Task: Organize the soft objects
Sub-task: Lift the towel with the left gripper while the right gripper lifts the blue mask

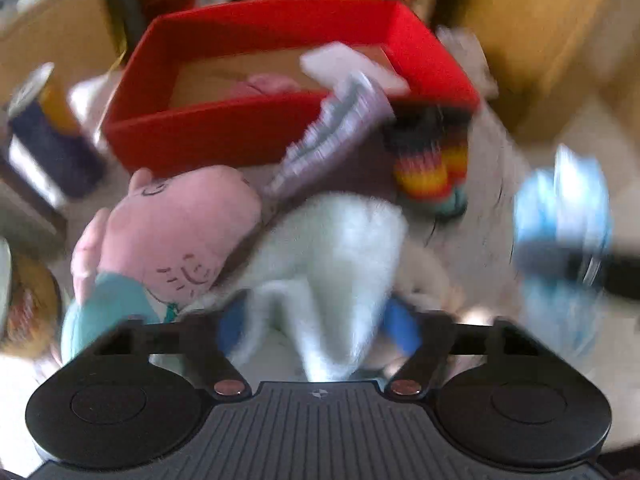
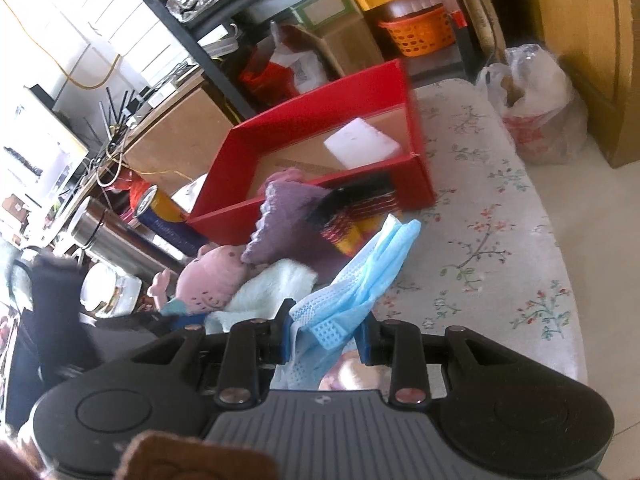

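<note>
Floral-patterned surface point(image 2: 500, 216) in a cluttered room; left gripper point(image 1: 318, 320) clamped on white towel point(image 1: 340, 248), right gripper point(image 2: 324, 332) on blue mask point(image 2: 360, 276).

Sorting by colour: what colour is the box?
Red box, brown inside; clearest in the right wrist view.

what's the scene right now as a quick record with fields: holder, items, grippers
container: red box, open top, on the floral cloth
in box: white foam block, a pink item
outside box: pink plush toy, purple knit piece leaning on the box front, rainbow striped knit
left gripper: white fluffy cloth between its fingers; grip unclear, picture blurred
right gripper: shut on blue face mask
</note>
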The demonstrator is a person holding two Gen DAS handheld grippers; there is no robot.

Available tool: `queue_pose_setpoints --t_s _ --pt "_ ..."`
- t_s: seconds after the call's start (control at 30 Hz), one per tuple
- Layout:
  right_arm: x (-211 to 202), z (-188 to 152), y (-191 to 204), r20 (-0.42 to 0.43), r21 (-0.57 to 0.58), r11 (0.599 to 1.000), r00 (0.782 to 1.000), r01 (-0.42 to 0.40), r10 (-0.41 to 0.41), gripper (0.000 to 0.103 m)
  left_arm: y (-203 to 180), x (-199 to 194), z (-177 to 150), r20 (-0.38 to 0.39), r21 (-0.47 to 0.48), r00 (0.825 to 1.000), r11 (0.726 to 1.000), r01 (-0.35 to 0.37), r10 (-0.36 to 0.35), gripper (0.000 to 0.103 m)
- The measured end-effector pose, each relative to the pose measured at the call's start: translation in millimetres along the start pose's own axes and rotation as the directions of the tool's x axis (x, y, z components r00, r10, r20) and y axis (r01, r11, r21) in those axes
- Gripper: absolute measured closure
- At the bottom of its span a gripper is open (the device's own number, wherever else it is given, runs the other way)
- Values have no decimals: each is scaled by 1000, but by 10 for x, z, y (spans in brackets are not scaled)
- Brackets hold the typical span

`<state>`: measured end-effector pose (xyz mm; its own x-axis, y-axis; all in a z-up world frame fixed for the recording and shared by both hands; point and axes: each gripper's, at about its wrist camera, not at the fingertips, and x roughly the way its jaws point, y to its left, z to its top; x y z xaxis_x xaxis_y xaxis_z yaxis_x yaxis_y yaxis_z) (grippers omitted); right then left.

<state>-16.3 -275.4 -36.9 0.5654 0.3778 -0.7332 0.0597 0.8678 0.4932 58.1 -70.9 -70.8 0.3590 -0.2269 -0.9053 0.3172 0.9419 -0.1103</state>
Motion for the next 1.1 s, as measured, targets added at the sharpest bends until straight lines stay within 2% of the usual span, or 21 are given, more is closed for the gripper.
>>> queue_pose_setpoints --t_s 0.03,0.07,0.17,0.3,0.33,0.4,0.47,0.67,0.77,0.87,0.93,1.03,1.1 --pt "-10 2 -22 2 3 1000 1000 0 0 100 54 -75 46 10 -29 1000 999 18 -17 92" --pt "-25 1 -42 4 8 1000 1000 -2 2 100 137 -162 87 18 -72 999 997 34 -32 96" --pt "-60 13 -67 13 11 1000 1000 -6 6 100 335 -330 67 44 -153 996 985 82 -77 97" --pt "-103 35 -36 30 8 1000 999 -18 18 100 474 -500 -17 67 -222 981 956 193 -182 97" --pt "-108 39 -20 32 6 1000 999 -22 21 100 512 -575 -12 84 -235 974 946 222 -208 97" --pt "-118 36 16 41 3 1000 999 -31 31 100 594 -751 -28 143 -273 950 912 306 -276 97" --pt "-143 46 59 53 -4 999 998 -37 37 100 611 -893 8 199 -278 931 894 352 -304 97" --pt "-305 126 184 127 -23 998 990 -57 59 100 610 -1272 66 335 -264 885 870 418 -323 96" --pt "-369 177 260 155 -39 997 985 -66 71 100 579 -1351 73 370 -254 875 872 419 -313 96" --pt "-426 232 350 176 -53 996 981 -76 85 100 562 -1419 91 389 -267 874 872 410 -292 96" --pt "-483 261 423 200 -71 995 976 -73 86 100 555 -1525 117 414 -273 863 866 419 -288 96" --pt "-610 320 543 266 -107 993 960 -56 83 100 555 -1737 162 474 -233 832 870 435 -290 96" --pt "-689 358 624 318 -139 990 946 -25 69 100 570 -1839 194 524 -212 801 867 452 -290 96"
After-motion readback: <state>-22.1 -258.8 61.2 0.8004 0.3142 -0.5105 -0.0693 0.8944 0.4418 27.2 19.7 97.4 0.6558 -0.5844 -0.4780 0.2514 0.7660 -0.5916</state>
